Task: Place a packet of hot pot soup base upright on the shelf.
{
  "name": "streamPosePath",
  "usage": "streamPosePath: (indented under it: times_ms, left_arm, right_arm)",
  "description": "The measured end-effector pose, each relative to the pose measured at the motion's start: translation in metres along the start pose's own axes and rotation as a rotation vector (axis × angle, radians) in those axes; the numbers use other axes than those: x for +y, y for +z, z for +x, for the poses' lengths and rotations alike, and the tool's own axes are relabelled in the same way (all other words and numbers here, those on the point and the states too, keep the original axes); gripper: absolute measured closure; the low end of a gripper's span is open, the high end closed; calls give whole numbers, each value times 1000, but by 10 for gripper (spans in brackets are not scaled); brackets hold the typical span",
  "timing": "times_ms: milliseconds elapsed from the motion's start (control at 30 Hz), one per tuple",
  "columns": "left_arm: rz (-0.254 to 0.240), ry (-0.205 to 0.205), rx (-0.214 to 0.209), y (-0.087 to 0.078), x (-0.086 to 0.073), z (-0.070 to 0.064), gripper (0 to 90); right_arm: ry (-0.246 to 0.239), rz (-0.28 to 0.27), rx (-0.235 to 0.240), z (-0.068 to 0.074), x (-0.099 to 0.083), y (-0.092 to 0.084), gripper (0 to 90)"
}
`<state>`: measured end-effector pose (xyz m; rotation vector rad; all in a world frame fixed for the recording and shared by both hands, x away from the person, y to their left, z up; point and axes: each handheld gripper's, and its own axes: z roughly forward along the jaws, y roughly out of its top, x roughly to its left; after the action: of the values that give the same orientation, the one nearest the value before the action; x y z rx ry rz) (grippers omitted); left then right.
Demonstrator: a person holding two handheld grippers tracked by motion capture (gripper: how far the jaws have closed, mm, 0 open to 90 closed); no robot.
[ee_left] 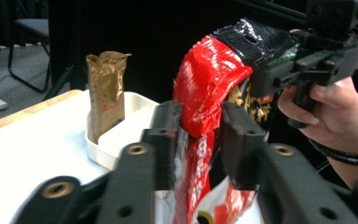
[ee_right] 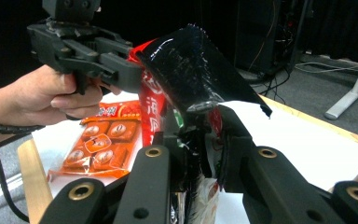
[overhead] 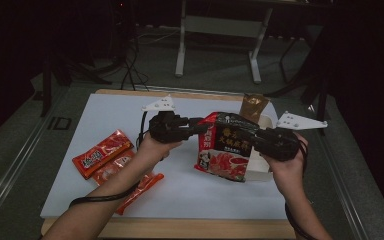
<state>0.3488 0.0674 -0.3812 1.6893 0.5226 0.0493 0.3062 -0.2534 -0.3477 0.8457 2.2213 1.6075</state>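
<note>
The left gripper point(ee_left: 198, 135) has its jaws spread a little around the red edge of the black-and-red packet point(overhead: 226, 146), pads barely off it. The right gripper point(ee_right: 199, 140) pinches the packet's opposite edge, holding it above the white tray point(overhead: 266, 122).

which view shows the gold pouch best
The left gripper view: the gold pouch stands upright in the white tray, seen whole from crumpled top to base. The high view shows just its top behind the big red and black bag. The right gripper view catches, at most, a sliver at its right edge.
</note>
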Motion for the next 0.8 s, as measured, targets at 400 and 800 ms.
streamPosePath:
  times_ms: [400,800]
  left_arm:
    - [5,-37,28,-12,-12,3,177]
    - [49,24,53,-18,-44,-15,10]
  right_arm:
    - [-19,-29,-24,-7,15,-15,767]
    - [-22,-80,-60,-23,31,-31,766]
